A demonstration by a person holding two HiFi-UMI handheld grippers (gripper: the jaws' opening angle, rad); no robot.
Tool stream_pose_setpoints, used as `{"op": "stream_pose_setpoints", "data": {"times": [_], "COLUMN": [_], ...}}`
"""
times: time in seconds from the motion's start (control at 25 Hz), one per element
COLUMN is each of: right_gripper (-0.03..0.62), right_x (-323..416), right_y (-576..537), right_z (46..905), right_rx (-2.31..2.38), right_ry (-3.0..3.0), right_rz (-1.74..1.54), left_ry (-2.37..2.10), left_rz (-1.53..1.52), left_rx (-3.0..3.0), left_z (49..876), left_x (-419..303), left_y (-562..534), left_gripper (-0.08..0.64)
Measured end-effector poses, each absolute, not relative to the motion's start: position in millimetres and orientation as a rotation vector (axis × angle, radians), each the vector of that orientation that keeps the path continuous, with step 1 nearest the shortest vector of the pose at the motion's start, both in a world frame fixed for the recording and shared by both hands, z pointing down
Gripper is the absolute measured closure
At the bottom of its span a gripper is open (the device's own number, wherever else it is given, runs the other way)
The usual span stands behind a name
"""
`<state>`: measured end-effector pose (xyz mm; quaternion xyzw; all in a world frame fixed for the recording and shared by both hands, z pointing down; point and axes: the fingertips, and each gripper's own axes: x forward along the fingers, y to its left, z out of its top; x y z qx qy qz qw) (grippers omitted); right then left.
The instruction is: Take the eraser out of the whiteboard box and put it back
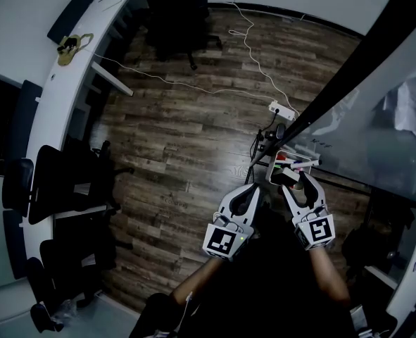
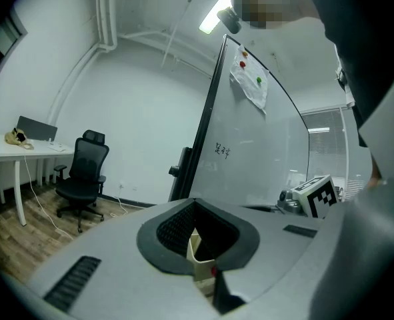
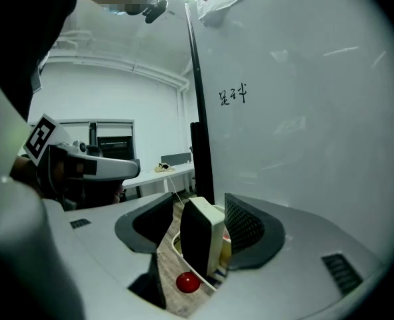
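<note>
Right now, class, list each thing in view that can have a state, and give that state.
Left gripper: jaws together, empty.
Right gripper: jaws apart, not clamping the eraser.
Cream block eraser with black felt face: standing on edge between the right gripper's jaws, in the box.
White open-topped whiteboard box: holds the eraser.
White whiteboard: bears handwriting.

Two small dark handwritten characters stand on the whiteboard, close to its black left frame; they look like 足球, loosely written. Below the whiteboard, a cube shows a black-and-white square code.
</note>
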<state>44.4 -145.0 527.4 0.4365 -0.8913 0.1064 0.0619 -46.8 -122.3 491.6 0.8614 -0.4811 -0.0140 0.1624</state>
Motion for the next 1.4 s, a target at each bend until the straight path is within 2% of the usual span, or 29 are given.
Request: {"op": "stream_pose_setpoints", "data": {"times": [0.4, 0.44, 0.48, 0.52, 0.6, 1.4], "right_gripper": [0.372, 0.421, 0.51, 0.546, 0.577, 0.578], "right_x": [57.1, 60.4, 63.9, 66.5, 67.9, 71.6], "right_y": [-126.9, -122.4, -117.2, -111.8, -101.8, 12.0], "right_z": [496.6, 496.6, 497.8, 498.5, 496.3, 470.9], "right_rx": [1.422, 1.438, 1.452, 1.463, 1.481, 1.687], "right_ry": [-2.731, -2.723, -2.711, -2.703, -2.703, -2.662], "right_rz": [0.277, 0.278, 0.277, 0.279, 0.299, 0.429], "left_ry": [-1.361, -1.359, -1.356, -1.353, -1.348, -1.248], "left_rz": [-0.074, -0.08, -0.084, -0.089, -0.095, -0.102], "left_rx": [2.501, 2.504, 2.508, 2.513, 2.525, 2.567], "left_z": [482.7, 481.4, 480.1, 478.7, 475.7, 468.7], "left_x": [-45.0, -45.5, -46.1, -46.9, -48.5, -58.5], "left_y": [-106.0, -102.7, -98.9, -95.0, -87.0, 6.8], "left_gripper": [0.554, 0.554, 0.554, 0.554, 0.554, 0.554]}}
